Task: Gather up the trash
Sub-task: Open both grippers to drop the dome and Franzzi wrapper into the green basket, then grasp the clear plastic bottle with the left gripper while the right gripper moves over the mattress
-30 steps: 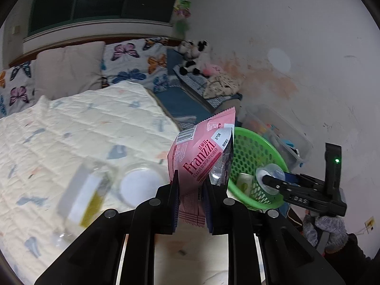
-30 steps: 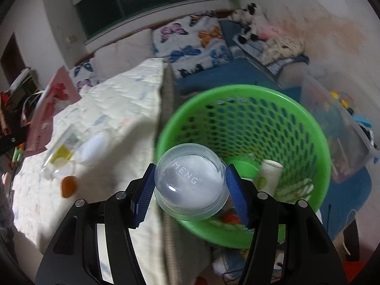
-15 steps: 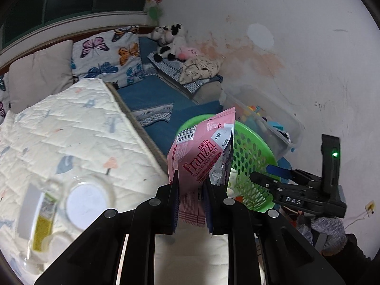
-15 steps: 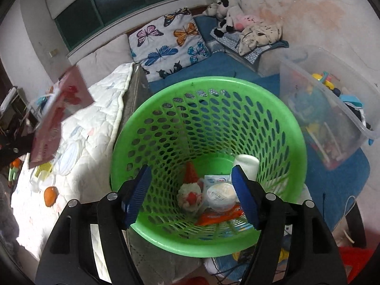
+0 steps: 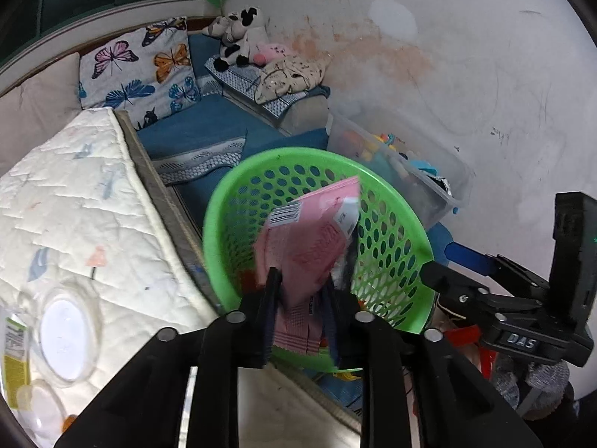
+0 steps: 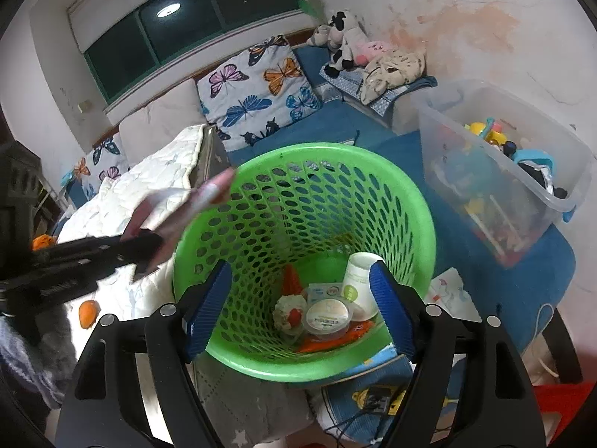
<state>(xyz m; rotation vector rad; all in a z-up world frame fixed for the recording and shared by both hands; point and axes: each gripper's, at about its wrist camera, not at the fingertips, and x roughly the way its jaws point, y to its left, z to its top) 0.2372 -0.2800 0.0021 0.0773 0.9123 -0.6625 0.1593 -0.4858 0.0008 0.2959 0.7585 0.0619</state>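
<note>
Since the earlier frames, the pink foil snack packet (image 5: 309, 246) had travelled from above the bed to over the mouth of the round green perforated plastic basket (image 5: 231, 201), and the clear domed cup that the right gripper (image 6: 300, 302) carried was gone from its jaws. That gripper's jaws had just been opening and stood spread above the basket with nothing between them. The left gripper's (image 5: 302, 321) jaws had also just been opening; the packet sat blurred between them, seemingly loosened and slipping, though I could not tell whether the pads were clear of it.

Inside the basket lay a white paper cup (image 6: 360, 283), a sealed round tub (image 6: 328, 317), a white-and-red lump and orange scraps.

Judging by this, the collecting was well along but unfinished: a clear plastic lid (image 5: 67, 328), a yellow-labelled wrapper (image 5: 15, 358) and a small orange piece (image 6: 87, 313) remained on the white quilted bed (image 5: 74, 205). A clear storage bin (image 6: 522, 194) of toys stood beside the basket.
</note>
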